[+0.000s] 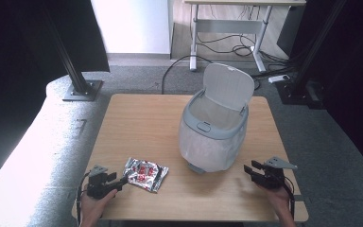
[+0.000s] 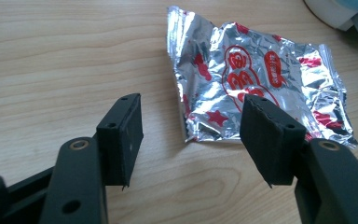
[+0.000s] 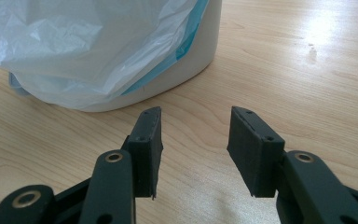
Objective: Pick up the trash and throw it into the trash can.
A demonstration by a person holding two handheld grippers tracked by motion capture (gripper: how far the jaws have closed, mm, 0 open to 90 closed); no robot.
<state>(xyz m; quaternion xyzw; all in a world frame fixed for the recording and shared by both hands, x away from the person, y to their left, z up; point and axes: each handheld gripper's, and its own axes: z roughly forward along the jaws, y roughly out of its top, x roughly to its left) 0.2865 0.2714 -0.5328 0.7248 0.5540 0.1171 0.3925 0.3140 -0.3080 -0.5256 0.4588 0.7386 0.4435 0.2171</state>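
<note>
Tongs (image 2: 193,140) near red-printed foil wrapper (image 2: 256,84).

The silver foil wrapper (image 2: 256,88) lying on the desk (image 2: 65,60) carries red print: rounded characters inside an oval outline, with small red stars around it. The characters are too crumpled and blurred to read. No other lettering, number or brand can be read anywhere.
</note>
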